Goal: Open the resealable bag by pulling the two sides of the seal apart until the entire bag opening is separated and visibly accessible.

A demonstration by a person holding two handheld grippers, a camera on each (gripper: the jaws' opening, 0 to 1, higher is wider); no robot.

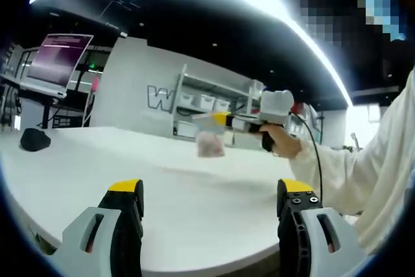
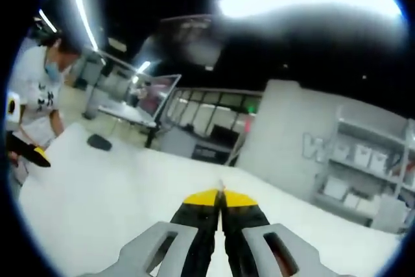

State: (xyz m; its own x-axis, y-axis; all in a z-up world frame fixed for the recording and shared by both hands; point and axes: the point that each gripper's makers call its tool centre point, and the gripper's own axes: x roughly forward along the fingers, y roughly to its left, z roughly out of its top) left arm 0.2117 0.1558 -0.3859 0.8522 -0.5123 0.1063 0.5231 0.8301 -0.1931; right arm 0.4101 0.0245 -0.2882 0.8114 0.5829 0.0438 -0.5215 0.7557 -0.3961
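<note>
The table (image 1: 194,186) is wide, white and smooth, with a round edge at the front. In the left gripper view, the left gripper (image 1: 211,202) has two grey plastic jaws with yellow tips, and they stand far apart with nothing between them. Past them, the right gripper (image 1: 224,120) comes in from the right side, held by a hand (image 1: 280,141) in a long white sleeve (image 1: 363,167). From its yellow tip hangs the bag (image 1: 211,135) — a small, clear, soft bag with something pale pink inside. It hangs above the table, near the far side, pinched at its top edge. The bag looks blurry, so its seal is too hard to make out. A dark, lumpy thing (image 1: 35,139) lies on the table at the far left, and white shelves (image 1: 214,98) with boxes stand behind. In the right gripper view, the right gripper (image 2: 220,200) has its yellow tips pressed tight together — only a thin bit of something clear pokes up between them. This view shows a person (image 2: 32,89) in a white shirt at the left end of the table, and a screen (image 2: 159,95) on a stand.
</note>
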